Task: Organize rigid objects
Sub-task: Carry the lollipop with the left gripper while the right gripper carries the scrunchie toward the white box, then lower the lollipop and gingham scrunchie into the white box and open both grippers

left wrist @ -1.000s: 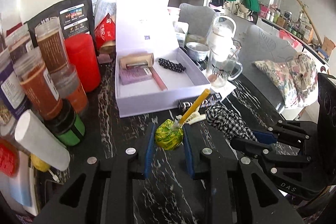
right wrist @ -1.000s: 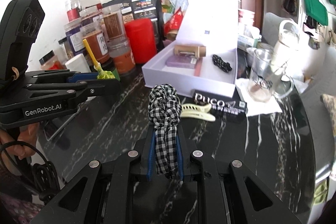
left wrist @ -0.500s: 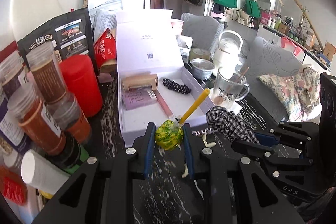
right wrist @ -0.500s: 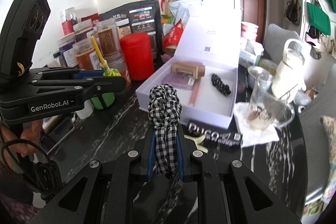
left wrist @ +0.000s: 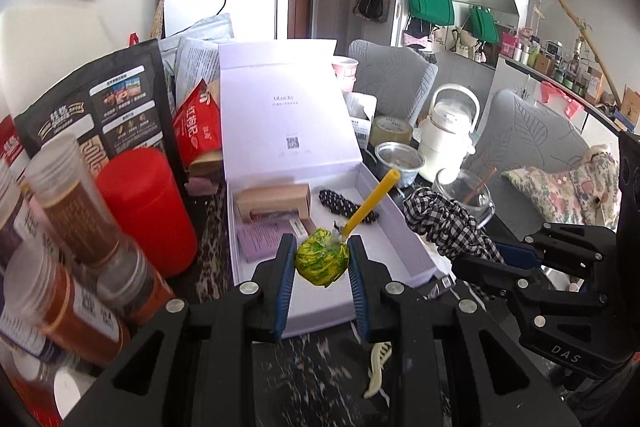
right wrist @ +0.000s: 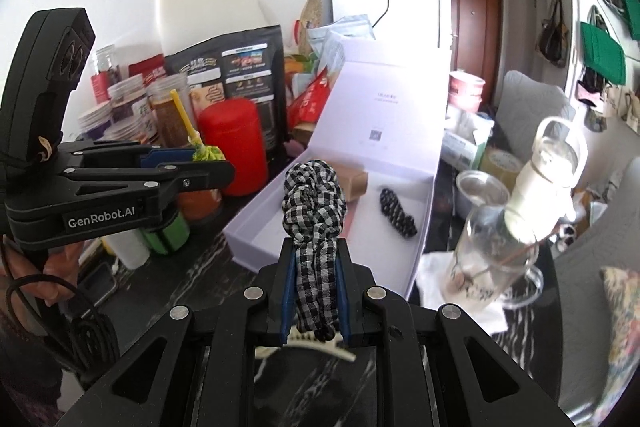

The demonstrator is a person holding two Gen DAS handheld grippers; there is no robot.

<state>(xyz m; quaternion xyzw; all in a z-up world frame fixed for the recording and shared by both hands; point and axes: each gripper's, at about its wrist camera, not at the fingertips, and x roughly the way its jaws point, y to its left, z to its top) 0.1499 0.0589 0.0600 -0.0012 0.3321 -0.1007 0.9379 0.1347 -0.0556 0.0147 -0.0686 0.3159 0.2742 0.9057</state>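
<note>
My left gripper is shut on a lollipop with a yellow-green wrapper and a yellow stick, held just above the near end of the open white box. My right gripper is shut on a black-and-white checked scrunchie, held in front of the same white box. Inside the box lie a tan carton, a purple card and a dark dotted scrunchie. A cream hair clip lies on the dark marble table below the grippers.
Left of the box crowd a red canister, spice jars and a black pouch. To its right stand a glass mug, a metal bowl and a white kettle. A person's hand holds the left gripper.
Both grippers have risen and moved forward toward the white box, each still holding its item. The black carton and the hair clip have slipped under the grippers' bodies.
</note>
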